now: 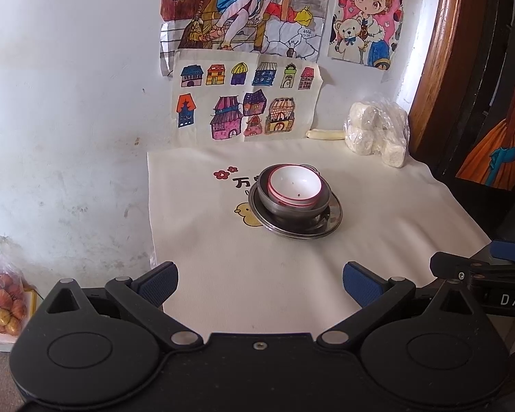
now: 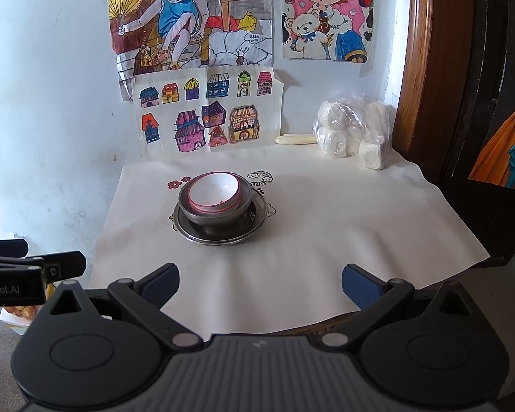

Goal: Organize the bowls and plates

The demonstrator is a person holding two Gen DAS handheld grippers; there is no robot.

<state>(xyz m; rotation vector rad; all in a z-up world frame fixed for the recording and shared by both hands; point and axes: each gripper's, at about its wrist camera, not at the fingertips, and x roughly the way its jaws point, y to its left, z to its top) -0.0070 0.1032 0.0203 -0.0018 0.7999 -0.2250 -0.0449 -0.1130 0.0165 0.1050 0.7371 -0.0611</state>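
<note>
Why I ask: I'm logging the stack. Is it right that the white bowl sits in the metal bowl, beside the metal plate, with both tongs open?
Not beside: both wrist views show the metal bowl, holding the white bowl, standing on the metal plate. Both tongs, left and right, are open.

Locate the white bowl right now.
The white bowl is nested in the metal bowl on the metal plate, mid-cloth, ahead of both open grippers and clear of their fingers.

both wrist views look from the cloth's (image 1: 257,267) near edge toward the wall drawings (image 2: 202,113), sharing the stacked dishes (image 2: 219,206) mid-cloth.
</note>
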